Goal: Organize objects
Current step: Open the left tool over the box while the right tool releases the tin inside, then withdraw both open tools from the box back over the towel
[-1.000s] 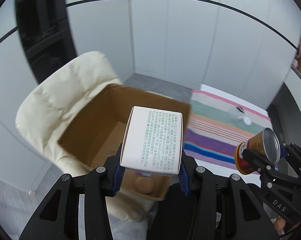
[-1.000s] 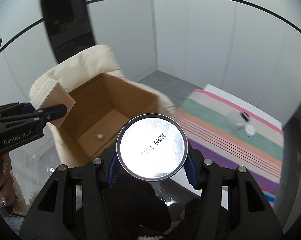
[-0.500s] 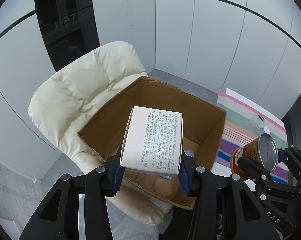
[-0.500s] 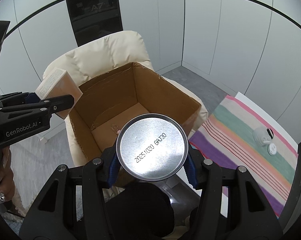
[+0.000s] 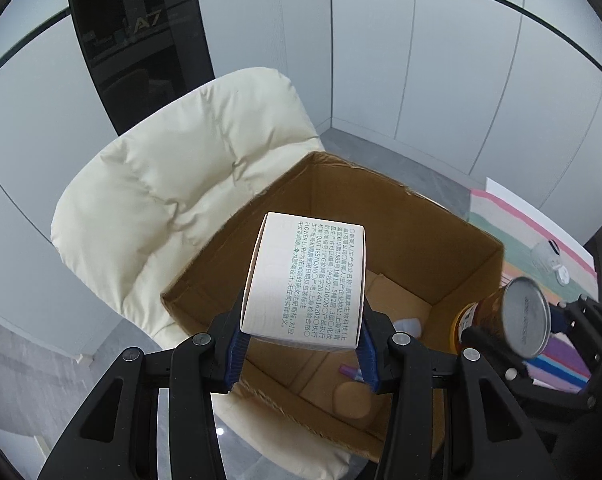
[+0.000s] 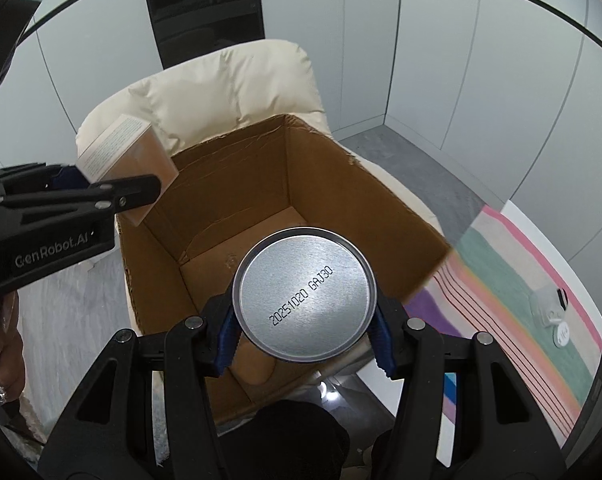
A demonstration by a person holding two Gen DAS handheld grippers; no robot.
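An open cardboard box sits on a cream padded chair. My left gripper is shut on a small white printed carton and holds it above the box's near left part; the carton also shows in the right wrist view. My right gripper is shut on a metal can with an orange label, above the box's near right edge. Small items lie on the box floor.
A striped rug lies on the floor to the right, with a small white bottle and cap on it. White wall panels and a dark glass panel stand behind the chair.
Both grippers have moved toward and over the box with their loads; the box now fills more of both views and sits nearer the middle.
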